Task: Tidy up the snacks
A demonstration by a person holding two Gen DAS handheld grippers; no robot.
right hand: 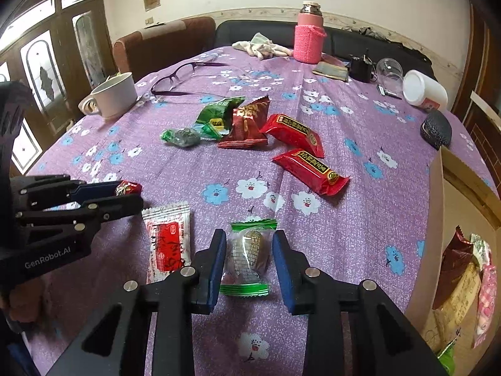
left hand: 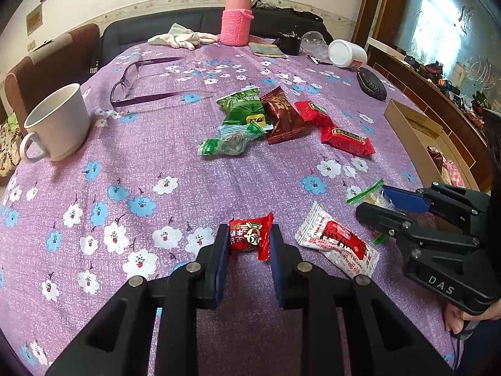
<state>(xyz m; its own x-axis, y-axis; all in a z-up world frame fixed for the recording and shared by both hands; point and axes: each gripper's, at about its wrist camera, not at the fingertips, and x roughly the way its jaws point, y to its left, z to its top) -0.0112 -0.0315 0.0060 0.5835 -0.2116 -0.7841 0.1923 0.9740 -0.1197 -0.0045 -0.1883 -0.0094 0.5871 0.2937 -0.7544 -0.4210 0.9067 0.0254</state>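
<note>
Both hands are busy at the near edge of the worktop point(left hand: 219, 181), and the trouble I would watch for sits on the right. The right hand-held gripper point(right hand: 249, 250) has its blue pads either side of a clear, green-ended snack packet point(right hand: 247, 255), but there is a sliver of cloth showing on the right side, so the pads bracket it without pressing; from here I cannot be sure the left pad is clear of the film. If it lifts like that, the packet simply stays behind, or gets nipped by one crinkled end and swings loose on the way to the cardboard box point(right hand: 438, 194) at the right, where a few wrapped snacks already lie.

The left hand-held gripper point(left hand: 249, 238) is pinched narrowly onto a small red candy point(left hand: 249, 235), holding it just at the fingertips. That grip looks shallow: a slick wrapper caught near its edge could slide out with a quick swing. The white-and-red sachet point(left hand: 338, 246) lies right between the two tools, so either one moving sideways may drag it along.

Both tools tilt steeply down toward the cloth, side by side and close, the right one's body just beside the sachet. The other snacks, green, brown and red packets point(left hand: 272, 119), wait in a loose heap mid-table, well apart from the mug point(left hand: 59, 122) and spectacles point(left hand: 137, 84).
</note>
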